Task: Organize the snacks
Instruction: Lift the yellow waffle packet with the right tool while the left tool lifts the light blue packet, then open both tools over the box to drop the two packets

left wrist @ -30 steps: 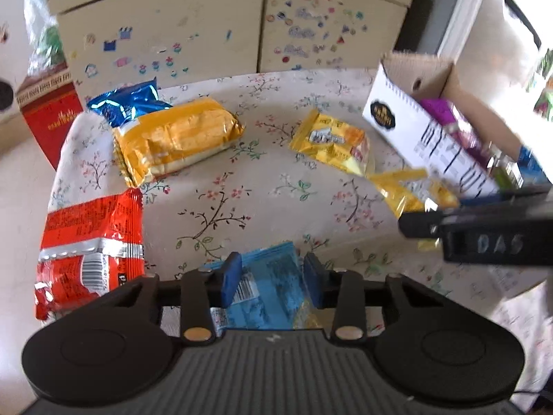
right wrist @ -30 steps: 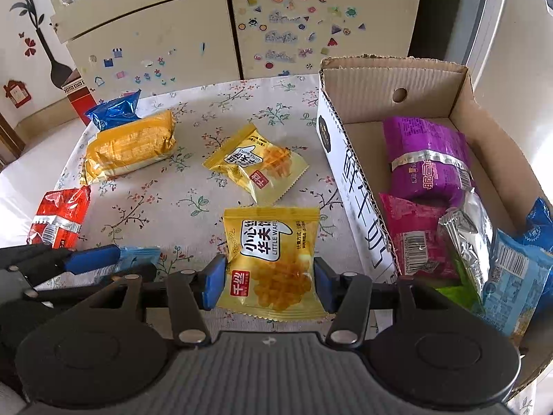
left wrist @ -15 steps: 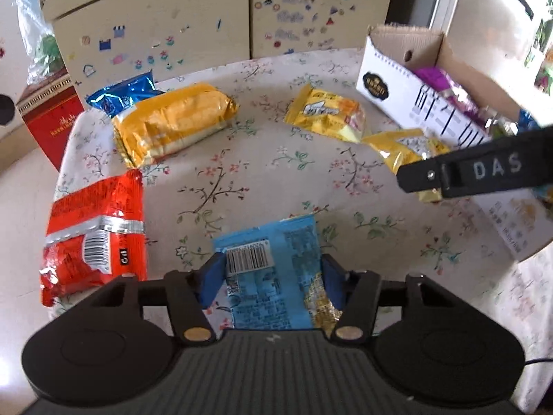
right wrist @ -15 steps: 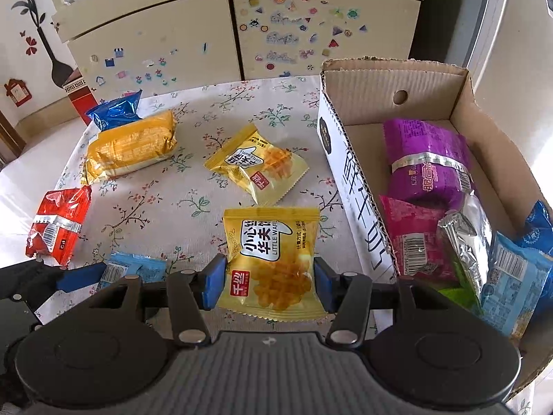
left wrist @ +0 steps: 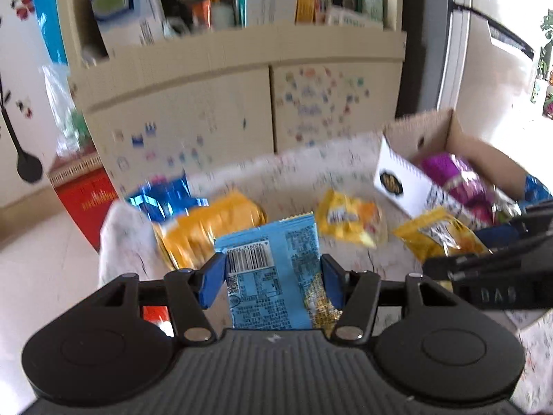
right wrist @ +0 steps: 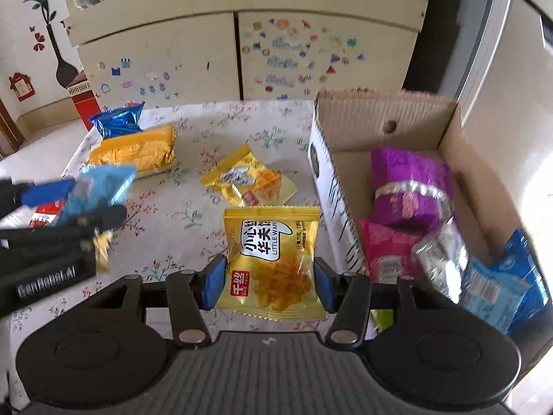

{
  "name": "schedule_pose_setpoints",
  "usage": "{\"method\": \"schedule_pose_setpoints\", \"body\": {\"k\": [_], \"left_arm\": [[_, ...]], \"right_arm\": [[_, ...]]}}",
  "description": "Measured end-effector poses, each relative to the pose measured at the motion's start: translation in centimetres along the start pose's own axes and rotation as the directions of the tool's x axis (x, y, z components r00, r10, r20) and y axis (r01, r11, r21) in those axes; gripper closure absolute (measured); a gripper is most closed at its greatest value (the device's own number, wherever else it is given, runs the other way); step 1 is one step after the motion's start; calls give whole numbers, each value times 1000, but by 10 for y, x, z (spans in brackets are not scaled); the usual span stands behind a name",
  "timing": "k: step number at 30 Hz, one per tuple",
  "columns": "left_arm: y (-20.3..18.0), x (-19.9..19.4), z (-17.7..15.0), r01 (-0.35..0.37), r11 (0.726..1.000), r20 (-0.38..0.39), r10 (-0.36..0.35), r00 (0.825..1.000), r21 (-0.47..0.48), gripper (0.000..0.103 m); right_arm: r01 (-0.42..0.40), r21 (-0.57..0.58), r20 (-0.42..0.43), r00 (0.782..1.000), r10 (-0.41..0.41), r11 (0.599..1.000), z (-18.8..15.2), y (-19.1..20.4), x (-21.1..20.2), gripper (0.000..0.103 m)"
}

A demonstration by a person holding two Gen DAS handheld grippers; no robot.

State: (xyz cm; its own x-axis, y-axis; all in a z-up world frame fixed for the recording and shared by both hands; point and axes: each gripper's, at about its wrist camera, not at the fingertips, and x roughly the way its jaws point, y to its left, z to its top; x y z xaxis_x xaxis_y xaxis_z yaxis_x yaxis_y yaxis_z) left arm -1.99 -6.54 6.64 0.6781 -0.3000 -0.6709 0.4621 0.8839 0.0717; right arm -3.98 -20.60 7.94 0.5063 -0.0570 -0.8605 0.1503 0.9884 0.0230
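While the open corrugated cardboard box (right wrist: pixel 387 128) sits at the right edge of the floral-print tablecloth (right wrist: pixel 193 214), already holding purple, pink, silver and blue packets, both grippers carry snacks to its left. Since the box lies to the right of each claw, the right hand is plainly the nearer one; the left has the whole width of the right gripper between it and the box wall.

Largest of the loose items, a long orange-yellow wrapped cake pack (right wrist: pixel 134 152) lies at the far left of the cloth, with a shiny dark-blue foil bag (right wrist: pixel 119 121) just behind it. A smaller yellow waffle packet (right wrist: pixel 247 181) rests flat near the middle.

Clamped in the right gripper (right wrist: pixel 269 285) is a square yellow waffle packet with a white label (right wrist: pixel 271 259), its long axis pointing away from the camera, just beside the box's white printed side.

Pinched in the left gripper (left wrist: pixel 273 282) is a light-blue flat packet with a barcode (left wrist: pixel 273 269), lifted clear of the cloth and standing lengthwise between the pads. Those jaws have just been widening, yet the packet hangs between them, seemingly gripped.
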Motion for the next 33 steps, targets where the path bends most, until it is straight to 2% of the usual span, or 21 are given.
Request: {"method": "schedule_pose_setpoints", "body": {"k": [11,33], "left_arm": [[-12,-10,30,10,1000,112,-9,994,-10,45],[-70,-19,68,84,994,212,-97,972,70,45]], "right_arm": [[53,-41,112,993,-48,998,8,-6,-25,43],[124,47,193,972,-131,991,4,-48,-52,43]]}}
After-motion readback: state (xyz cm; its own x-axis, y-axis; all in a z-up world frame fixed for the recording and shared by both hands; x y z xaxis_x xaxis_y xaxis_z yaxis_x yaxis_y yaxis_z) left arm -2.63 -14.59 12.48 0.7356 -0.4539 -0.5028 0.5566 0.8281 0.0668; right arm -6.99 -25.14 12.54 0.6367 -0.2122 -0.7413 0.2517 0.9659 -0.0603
